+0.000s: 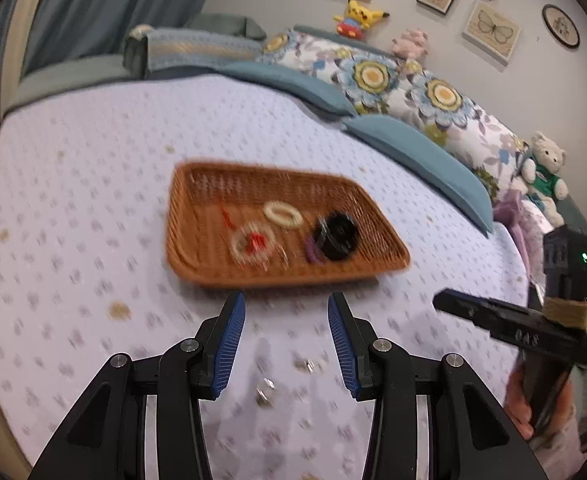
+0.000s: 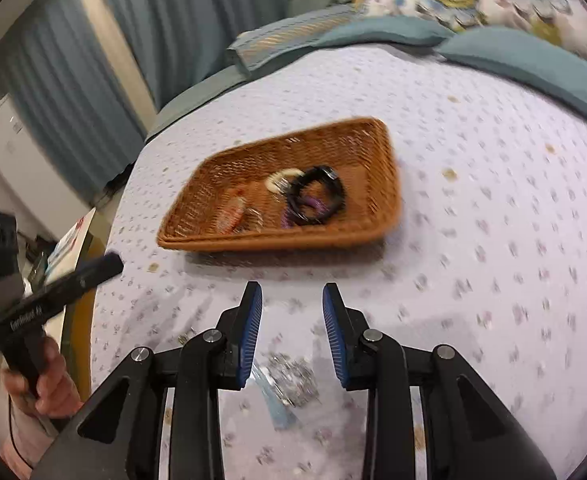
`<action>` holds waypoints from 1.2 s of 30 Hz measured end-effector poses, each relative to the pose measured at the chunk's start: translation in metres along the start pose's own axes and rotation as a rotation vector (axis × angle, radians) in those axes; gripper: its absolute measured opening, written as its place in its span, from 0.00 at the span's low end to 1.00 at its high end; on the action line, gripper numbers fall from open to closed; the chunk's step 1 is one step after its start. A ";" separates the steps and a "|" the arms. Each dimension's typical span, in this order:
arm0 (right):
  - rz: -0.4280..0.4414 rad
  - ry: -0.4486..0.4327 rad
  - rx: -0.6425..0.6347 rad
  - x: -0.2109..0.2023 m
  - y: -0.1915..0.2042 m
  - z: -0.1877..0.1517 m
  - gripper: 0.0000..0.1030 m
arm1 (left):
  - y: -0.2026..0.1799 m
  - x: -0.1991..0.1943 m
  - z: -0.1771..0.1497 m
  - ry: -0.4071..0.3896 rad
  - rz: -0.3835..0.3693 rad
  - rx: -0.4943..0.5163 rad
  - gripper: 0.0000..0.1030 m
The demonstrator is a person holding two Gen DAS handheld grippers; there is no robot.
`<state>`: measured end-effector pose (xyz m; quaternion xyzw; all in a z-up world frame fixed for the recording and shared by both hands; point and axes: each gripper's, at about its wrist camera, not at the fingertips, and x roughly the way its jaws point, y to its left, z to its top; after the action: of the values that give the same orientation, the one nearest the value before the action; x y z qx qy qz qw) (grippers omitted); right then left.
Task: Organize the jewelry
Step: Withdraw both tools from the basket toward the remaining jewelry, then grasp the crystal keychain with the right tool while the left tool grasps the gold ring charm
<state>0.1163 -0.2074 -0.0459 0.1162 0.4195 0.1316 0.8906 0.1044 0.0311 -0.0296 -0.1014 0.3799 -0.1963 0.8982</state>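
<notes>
Nearest to us, both tools hang over the bed (image 1: 73, 168) with their blue pads spread and nothing between them. Under the left tool (image 1: 286, 306) a few small silvery pieces (image 1: 267, 390) lie loose on the patterned bedspread; they are too blurred to name, though they look like rings or earrings. Under the right tool (image 2: 292, 296) sits a glittering silver heap (image 2: 293, 376), perhaps a chain, touching a pale blue strip (image 2: 273, 404).

We judge the step in hand to be picking up one of these loose pieces for the basket. To do it well we should slow down first, since both views smear with motion. Then we lower the pads straight onto a single piece, press lightly into the soft cover so the pads get under its edge, and close gently. The heap would best be pinched at its thickest part so that trailing links do not snag.

Farther off, the wicker basket (image 1: 197, 208) rests flat on the bed. In the left view its long axis runs left to right; in the right view it lies on a diagonal, with one corner pointing away and to the right. Inside lie a cream ring-shaped bracelet (image 1: 282, 214), a pale beaded one with red bits (image 1: 252, 245), a black bracelet (image 1: 335, 236) and a purple band (image 1: 311, 251) touching it.
</notes>
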 end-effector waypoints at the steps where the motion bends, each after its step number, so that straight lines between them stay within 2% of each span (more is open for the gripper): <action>1: 0.000 0.009 0.011 0.001 -0.004 -0.006 0.33 | -0.001 0.005 -0.007 0.019 -0.002 -0.003 0.43; 5: -0.012 0.064 0.002 0.011 -0.005 -0.027 0.33 | -0.008 0.031 -0.031 0.100 -0.013 0.003 0.43; 9: -0.038 0.118 -0.037 0.025 0.001 -0.038 0.33 | -0.010 0.053 -0.044 0.171 0.029 0.024 0.43; 13: -0.017 0.152 -0.047 0.033 0.004 -0.043 0.33 | -0.002 0.053 -0.049 0.186 0.022 -0.007 0.43; 15: -0.025 0.172 -0.057 0.039 0.004 -0.047 0.33 | -0.005 0.052 -0.050 0.189 -0.007 -0.002 0.43; 17: -0.036 0.195 -0.067 0.045 0.005 -0.050 0.33 | -0.011 0.054 -0.052 0.198 -0.025 0.017 0.43; 20: -0.070 0.217 -0.105 0.052 0.011 -0.055 0.33 | -0.023 0.059 -0.058 0.214 -0.003 0.065 0.43; 26: -0.137 0.214 -0.200 0.061 0.026 -0.058 0.32 | -0.015 0.056 -0.055 0.193 0.029 0.039 0.43; 27: -0.153 0.210 -0.217 0.061 0.028 -0.059 0.22 | -0.011 0.054 -0.053 0.186 0.033 0.024 0.43; 29: -0.191 0.201 -0.236 0.062 0.029 -0.059 0.14 | -0.002 0.049 -0.051 0.175 0.041 -0.007 0.43; 30: -0.200 0.197 -0.233 0.061 0.027 -0.058 0.10 | 0.003 0.048 -0.050 0.173 0.044 -0.025 0.43; 34: -0.265 0.154 -0.177 0.053 0.011 -0.051 0.10 | 0.018 0.051 -0.049 0.190 0.048 -0.073 0.43; 36: -0.262 0.131 -0.117 0.046 -0.002 -0.046 0.10 | 0.020 0.052 -0.049 0.199 0.056 -0.072 0.43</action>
<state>0.1090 -0.1896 -0.1085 -0.0006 0.4798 0.0456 0.8762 0.1069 0.0255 -0.1037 -0.1029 0.4769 -0.1662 0.8570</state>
